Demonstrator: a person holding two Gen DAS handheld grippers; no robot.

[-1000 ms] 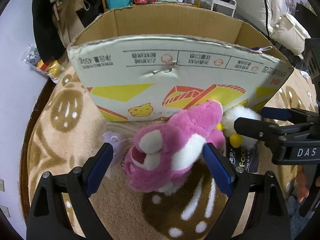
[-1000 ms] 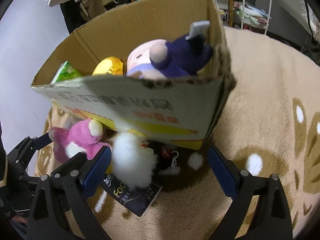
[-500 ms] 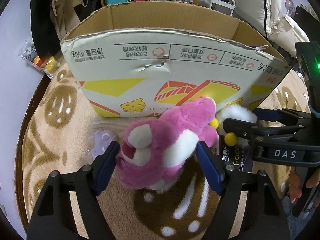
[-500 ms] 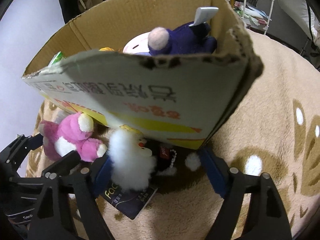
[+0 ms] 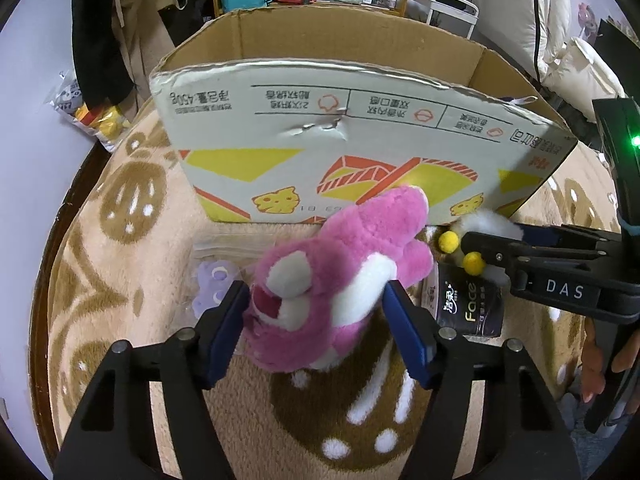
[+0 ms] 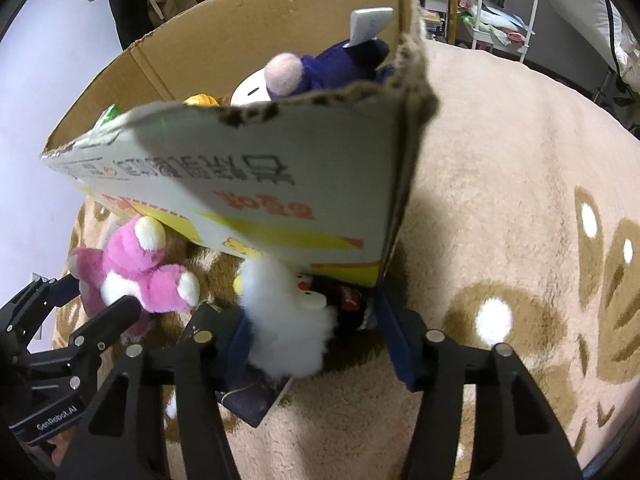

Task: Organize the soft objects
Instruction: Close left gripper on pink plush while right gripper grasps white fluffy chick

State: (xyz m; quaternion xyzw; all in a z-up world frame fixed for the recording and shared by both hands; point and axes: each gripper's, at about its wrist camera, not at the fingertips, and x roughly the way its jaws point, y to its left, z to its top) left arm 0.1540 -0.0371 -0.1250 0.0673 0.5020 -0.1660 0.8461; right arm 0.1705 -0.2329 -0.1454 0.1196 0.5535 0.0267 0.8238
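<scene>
A pink plush bear [image 5: 332, 280] lies on the rug in front of a cardboard box [image 5: 360, 136]. My left gripper [image 5: 316, 328] has its blue pads pressed against the bear's two sides. The bear also shows in the right wrist view [image 6: 136, 276]. A white fluffy plush with yellow feet [image 6: 288, 320] lies at the box's near corner, and my right gripper [image 6: 316, 340] straddles it with a gap on the right side. The right gripper also shows in the left wrist view [image 5: 520, 248]. The box [image 6: 248, 184] holds a navy and pink plush [image 6: 320, 72] and a yellow one [image 6: 200, 101].
A dark "Face" tissue pack [image 5: 468, 308] lies under the white plush. A small purple toy in a clear bag [image 5: 212, 284] lies left of the bear. The beige patterned rug [image 6: 520, 200] spreads to the right. Shelves, clothes and bags stand behind the box.
My left gripper has closed in on the pink bear from wide open. My right gripper has moved forward and narrowed around the white plush, close under the box corner.
</scene>
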